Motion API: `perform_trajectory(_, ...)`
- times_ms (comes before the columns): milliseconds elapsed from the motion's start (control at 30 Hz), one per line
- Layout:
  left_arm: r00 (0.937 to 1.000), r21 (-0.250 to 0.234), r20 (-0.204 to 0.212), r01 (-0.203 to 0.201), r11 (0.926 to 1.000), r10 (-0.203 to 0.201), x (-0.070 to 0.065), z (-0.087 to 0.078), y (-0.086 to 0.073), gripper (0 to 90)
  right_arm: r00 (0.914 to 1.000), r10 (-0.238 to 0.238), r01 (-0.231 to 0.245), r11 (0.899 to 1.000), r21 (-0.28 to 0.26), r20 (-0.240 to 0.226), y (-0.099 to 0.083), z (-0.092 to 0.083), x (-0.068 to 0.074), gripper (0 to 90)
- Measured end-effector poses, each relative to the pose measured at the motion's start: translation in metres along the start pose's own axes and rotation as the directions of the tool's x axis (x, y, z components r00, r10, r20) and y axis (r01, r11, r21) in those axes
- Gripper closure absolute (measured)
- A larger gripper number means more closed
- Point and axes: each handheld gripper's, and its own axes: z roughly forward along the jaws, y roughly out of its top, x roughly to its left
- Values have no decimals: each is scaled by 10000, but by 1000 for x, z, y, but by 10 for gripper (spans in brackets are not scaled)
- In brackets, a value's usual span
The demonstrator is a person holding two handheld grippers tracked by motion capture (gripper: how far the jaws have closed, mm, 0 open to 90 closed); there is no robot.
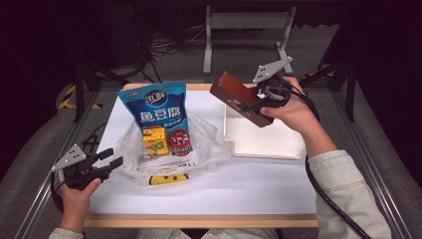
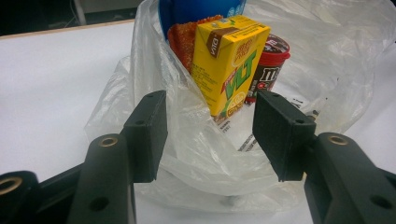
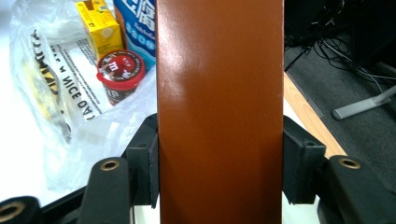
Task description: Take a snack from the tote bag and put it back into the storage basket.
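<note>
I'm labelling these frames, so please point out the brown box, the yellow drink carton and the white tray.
brown box (image 3: 219,116), right gripper view, middle of its glossy front face.
yellow drink carton (image 2: 229,65), left gripper view, its printed front.
white tray (image 1: 268,142), high view, bare floor of the tray.

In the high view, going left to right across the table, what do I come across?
Left gripper → yellow juice carton → red-lidded candy cup → brown box held in the right gripper. The carton and cup sit in the clear plastic bag.
</note>
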Motion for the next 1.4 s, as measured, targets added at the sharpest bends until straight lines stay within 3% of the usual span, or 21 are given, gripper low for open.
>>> perform_trajectory(767,10000,10,-39,-11,10000,11,-2,-8,-4,456,9985,212,-234,9988,425,514,-29,-9,-32,422)
perform_trajectory(1400,10000,4,9,-19,10000,19,-2,-6,-3,457,9962,528,-582,9951,798,686,-60,3,-50,423)
